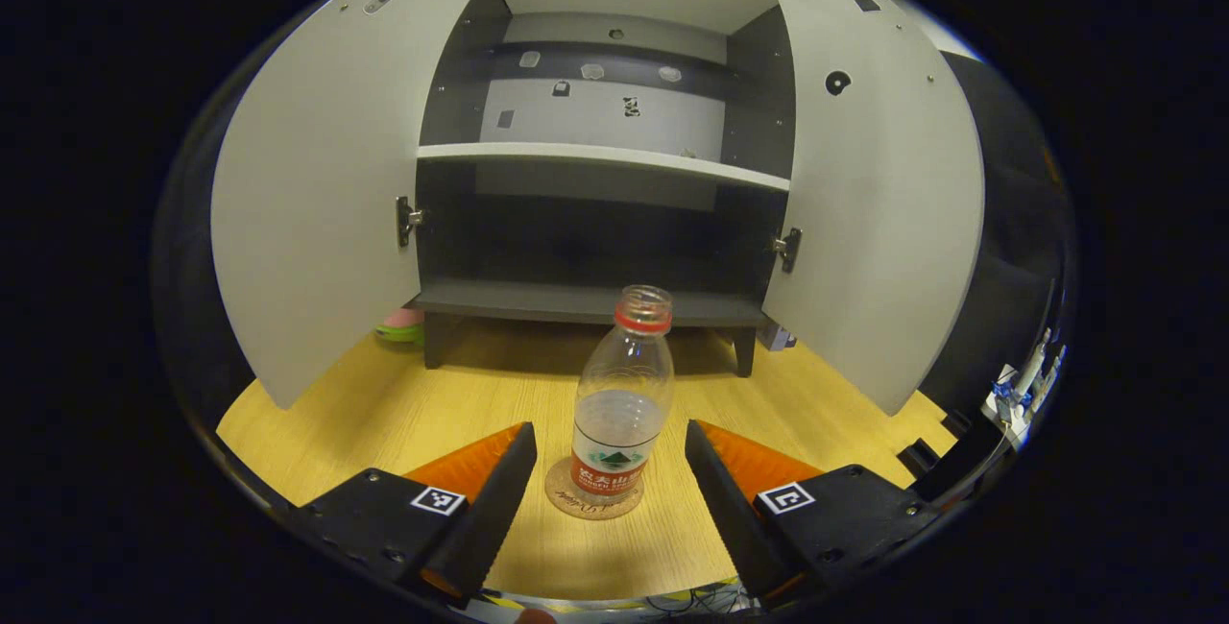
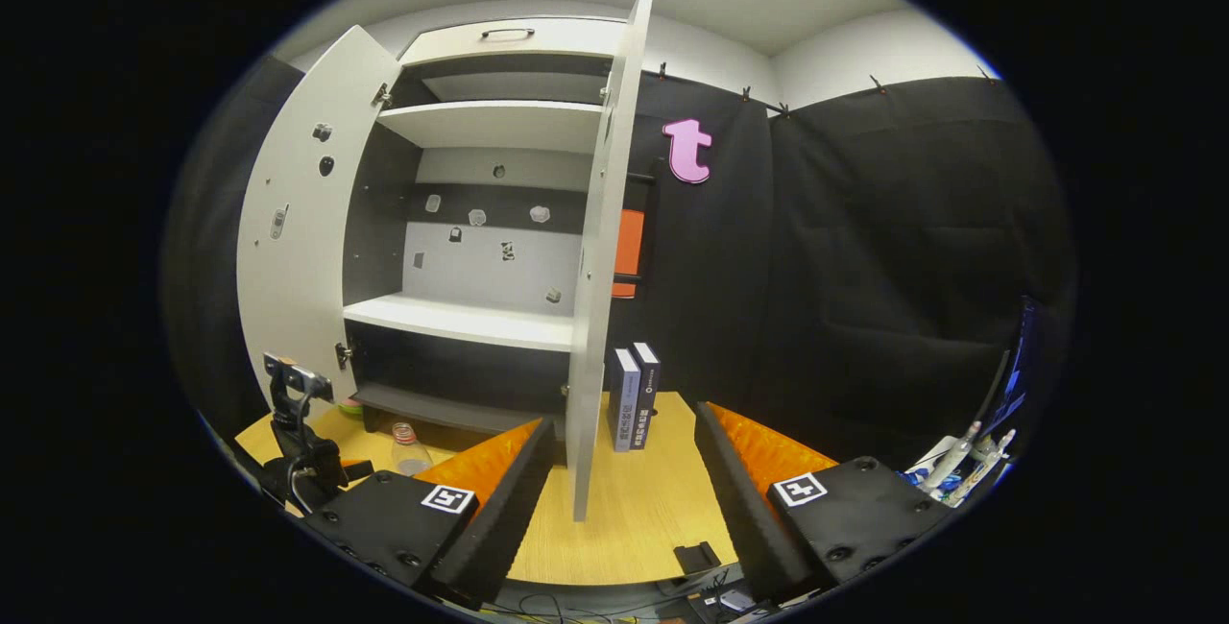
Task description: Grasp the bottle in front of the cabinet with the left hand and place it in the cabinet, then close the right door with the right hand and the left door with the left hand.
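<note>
Left hand-held gripper wide, fingers flanking uncapped bottle without touching; right hand-held gripper wide, empty; cabinet doors open.

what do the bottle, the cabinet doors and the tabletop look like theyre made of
Bottle: clear thin plastic, see-through with a printed label.
Cabinet doors: probably laminated board, flat matte pale grey with metal hinges.
Tabletop: wood-look surface with pale grain lines; likely laminate.

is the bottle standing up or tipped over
Upright: the clear plastic bottle with the red label stands on a round coaster on the wooden table, its uncapped mouth pointing up.
</note>
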Demonstrator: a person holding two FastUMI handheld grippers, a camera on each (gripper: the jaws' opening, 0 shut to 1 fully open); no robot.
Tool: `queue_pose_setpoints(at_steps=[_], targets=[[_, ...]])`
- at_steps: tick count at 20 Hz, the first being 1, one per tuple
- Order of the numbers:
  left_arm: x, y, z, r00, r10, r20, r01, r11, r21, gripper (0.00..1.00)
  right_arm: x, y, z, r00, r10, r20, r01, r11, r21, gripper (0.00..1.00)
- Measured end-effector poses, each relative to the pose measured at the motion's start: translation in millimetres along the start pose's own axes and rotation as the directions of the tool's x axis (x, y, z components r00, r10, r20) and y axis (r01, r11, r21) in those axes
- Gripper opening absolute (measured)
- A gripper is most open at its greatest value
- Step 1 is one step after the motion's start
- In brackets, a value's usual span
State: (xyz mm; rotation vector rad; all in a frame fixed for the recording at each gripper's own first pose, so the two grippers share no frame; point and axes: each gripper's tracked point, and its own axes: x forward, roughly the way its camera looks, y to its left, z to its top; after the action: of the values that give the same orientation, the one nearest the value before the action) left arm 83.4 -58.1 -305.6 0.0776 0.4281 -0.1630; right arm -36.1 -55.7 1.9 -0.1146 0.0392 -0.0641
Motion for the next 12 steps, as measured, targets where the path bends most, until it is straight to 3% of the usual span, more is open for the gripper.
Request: queue_pose_setpoints(at_steps=[6, 12], targets=[[42.4, -1.9, -36.0, 0.998, -0.021, -0.055, 0.021, 1.000, -0.009, 0.96, 4.3, -7.2, -2.6, 1.000, -0.020, -0.016, 0.019, 1.000, -0.018, 0.97], [66.9, 2.7, -55.5, 0.995, 0.006, -0.103, -0.012, 0.998, -0.054, 0.95, 1.3, -20.5, -5.2, 0.998, -0.055, -0.026, 0.054, 0.998, -0.042, 0.97]])
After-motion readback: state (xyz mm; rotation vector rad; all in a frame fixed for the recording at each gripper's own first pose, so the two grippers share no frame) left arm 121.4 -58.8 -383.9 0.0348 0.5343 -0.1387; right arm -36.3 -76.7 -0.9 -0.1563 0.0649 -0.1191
